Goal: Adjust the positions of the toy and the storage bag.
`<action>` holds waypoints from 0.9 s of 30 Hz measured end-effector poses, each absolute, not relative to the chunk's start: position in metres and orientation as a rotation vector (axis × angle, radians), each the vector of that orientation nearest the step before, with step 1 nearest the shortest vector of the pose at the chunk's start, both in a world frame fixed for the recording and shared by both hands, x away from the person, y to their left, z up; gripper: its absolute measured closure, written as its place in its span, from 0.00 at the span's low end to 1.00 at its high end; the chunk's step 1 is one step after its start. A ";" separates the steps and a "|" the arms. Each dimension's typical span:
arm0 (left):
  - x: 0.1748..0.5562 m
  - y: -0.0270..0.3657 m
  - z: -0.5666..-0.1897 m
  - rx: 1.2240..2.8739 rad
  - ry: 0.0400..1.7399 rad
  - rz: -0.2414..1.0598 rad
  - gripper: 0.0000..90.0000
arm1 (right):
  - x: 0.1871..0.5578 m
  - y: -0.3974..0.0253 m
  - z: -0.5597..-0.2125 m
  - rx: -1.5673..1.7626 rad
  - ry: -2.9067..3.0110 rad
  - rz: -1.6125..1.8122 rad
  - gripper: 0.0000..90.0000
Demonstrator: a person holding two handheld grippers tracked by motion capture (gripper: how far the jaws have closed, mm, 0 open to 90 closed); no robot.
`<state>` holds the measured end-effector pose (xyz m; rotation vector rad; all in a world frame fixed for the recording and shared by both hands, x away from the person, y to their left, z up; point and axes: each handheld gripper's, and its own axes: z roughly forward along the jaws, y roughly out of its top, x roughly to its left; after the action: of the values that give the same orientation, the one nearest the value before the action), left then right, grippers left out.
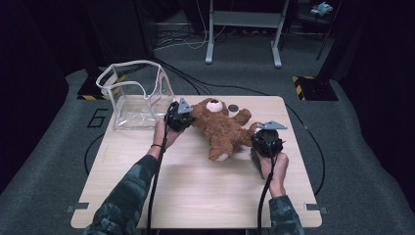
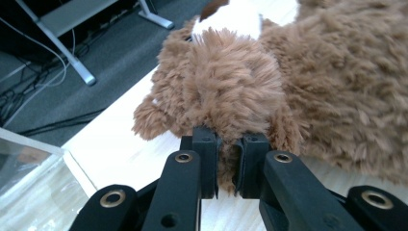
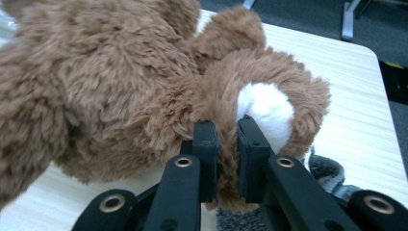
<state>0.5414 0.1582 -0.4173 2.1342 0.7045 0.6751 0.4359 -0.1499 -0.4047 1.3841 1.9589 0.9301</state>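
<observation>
A brown teddy bear [image 1: 220,126] lies on its back across the middle of the wooden table [image 1: 195,181], head towards the far edge. My left gripper [image 1: 179,117] is at the bear's arm on the left, and in the left gripper view [image 2: 227,166] its jaws are shut on the fur of that arm [image 2: 231,86]. My right gripper [image 1: 266,142] is at the bear's foot on the right. In the right gripper view [image 3: 226,161] its jaws pinch the brown foot with the white sole [image 3: 267,108].
A clear plastic bag with white trim [image 1: 137,95] stands open at the table's far left corner. A small dark disc [image 1: 233,107] lies near the bear's head. A grey cloth item [image 3: 327,175] lies under the right gripper. Cables and a metal frame [image 1: 244,29] are on the floor beyond.
</observation>
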 end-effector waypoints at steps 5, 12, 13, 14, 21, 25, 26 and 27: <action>0.550 0.160 -0.428 2.180 0.745 0.669 0.91 | 0.435 -0.135 -0.414 1.362 2.021 0.909 0.90; 0.561 0.168 -0.443 2.188 0.865 0.611 0.90 | 0.438 -0.117 -0.431 1.380 2.114 0.888 0.89; 0.561 0.168 -0.445 2.192 0.875 0.605 0.90 | 0.438 -0.115 -0.432 1.381 2.124 0.888 0.89; 0.562 0.168 -0.447 2.192 0.891 0.603 0.90 | 0.438 -0.114 -0.432 1.381 2.121 0.902 0.89; 0.563 0.169 -0.449 2.179 0.955 0.575 0.73 | 0.441 -0.116 -0.434 1.405 2.187 0.912 0.70; 0.560 0.179 -0.440 2.144 1.012 0.580 0.54 | 0.439 -0.123 -0.432 1.407 2.214 0.938 0.59; 0.559 0.181 -0.437 2.135 1.016 0.576 0.50 | 0.439 -0.123 -0.433 1.393 2.214 0.940 0.56; 0.557 0.182 -0.435 2.113 1.023 0.571 0.45 | 0.438 -0.123 -0.433 1.391 2.227 0.940 0.53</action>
<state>0.5574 0.1817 -0.4346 2.1127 1.0227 0.5715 0.4382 -0.1232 -0.4333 1.3907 2.2266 0.9401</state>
